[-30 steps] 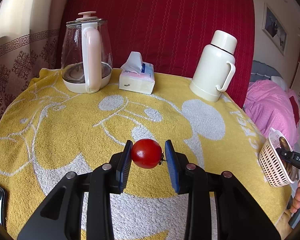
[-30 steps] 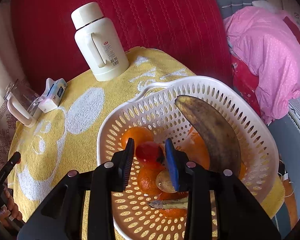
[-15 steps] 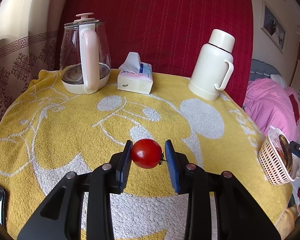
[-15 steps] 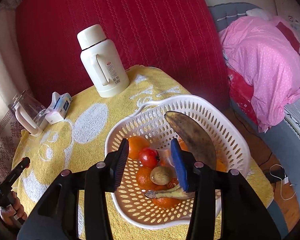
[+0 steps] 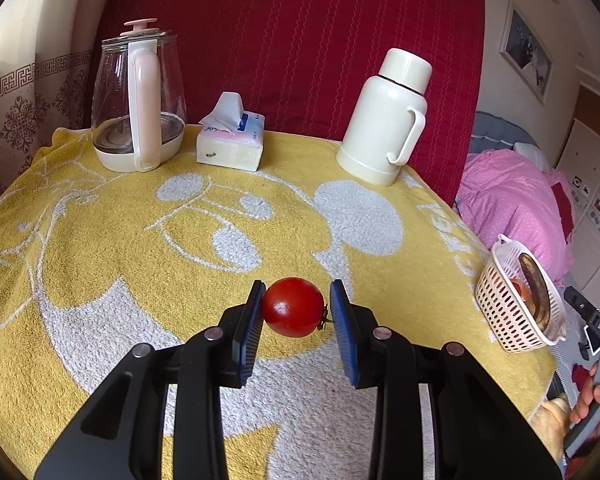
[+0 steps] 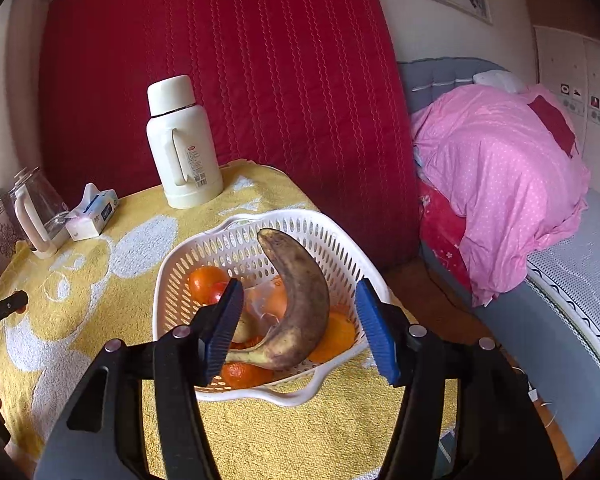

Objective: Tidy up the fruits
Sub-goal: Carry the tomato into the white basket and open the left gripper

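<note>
My left gripper [image 5: 296, 307] is shut on a red tomato [image 5: 293, 306], held just above the yellow towel [image 5: 140, 240]. A white slotted basket [image 6: 180, 264] sits at the table's right edge; in the left wrist view the basket [image 5: 500, 300] shows small at the right. It holds a brown banana [image 6: 300, 300], several oranges [image 6: 202, 282], a second red tomato [image 6: 217, 292] and a small plastic bag. My right gripper [image 6: 300, 312] hangs above the basket's near side, its jaws opening and nothing pressed between them.
A glass kettle [image 5: 136, 100], a tissue pack [image 5: 230, 140] and a cream thermos [image 5: 388, 116] stand along the table's back edge before a red quilt. A bed with pink bedding [image 6: 500, 176] lies to the right. The basket sits close to the table's edge.
My right gripper let go of a red tomato in the basket, opened wider and drew back and up. The left gripper shifted slightly with its tomato still held.
</note>
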Motion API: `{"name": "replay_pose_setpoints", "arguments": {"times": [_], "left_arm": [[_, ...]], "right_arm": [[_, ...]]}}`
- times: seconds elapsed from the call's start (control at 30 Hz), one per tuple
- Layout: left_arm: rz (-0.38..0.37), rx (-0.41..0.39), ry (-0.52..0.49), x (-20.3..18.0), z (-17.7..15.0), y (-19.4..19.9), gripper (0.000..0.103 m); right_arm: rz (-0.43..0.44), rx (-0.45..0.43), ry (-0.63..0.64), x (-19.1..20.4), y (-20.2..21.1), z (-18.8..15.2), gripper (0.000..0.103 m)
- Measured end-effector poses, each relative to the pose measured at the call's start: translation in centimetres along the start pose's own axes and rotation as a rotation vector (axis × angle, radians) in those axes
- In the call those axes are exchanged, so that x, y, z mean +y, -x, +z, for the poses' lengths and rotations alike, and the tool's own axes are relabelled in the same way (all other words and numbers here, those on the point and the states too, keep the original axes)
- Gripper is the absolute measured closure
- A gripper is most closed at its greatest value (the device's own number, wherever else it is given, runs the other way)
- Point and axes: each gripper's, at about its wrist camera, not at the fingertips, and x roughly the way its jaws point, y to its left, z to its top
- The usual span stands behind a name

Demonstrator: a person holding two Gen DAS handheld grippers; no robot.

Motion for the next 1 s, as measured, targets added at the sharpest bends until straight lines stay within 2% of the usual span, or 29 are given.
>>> {"name": "replay_pose_setpoints", "arguments": {"times": [0.3, 0.57, 1.0], "left_arm": [[-0.039, -0.006, -0.096, -6.0, 0.1, 0.6, 0.070], [-0.113, 0.018, -0.156, -11.7, 0.3, -0.1, 0.070], [-0.217, 0.049, -0.273, -20.5, -0.2, -2.2, 0.070]], "right_arm": [[0.034, -0.008, -0.053, -2.7, -0.1, -0.9, 0.043], [0.059, -0.025, -0.098, -5.4, 0.0, -1.1, 0.043], [0.121, -0.068, -0.122, -6.4, 0.5, -1.5, 0.043]]}}
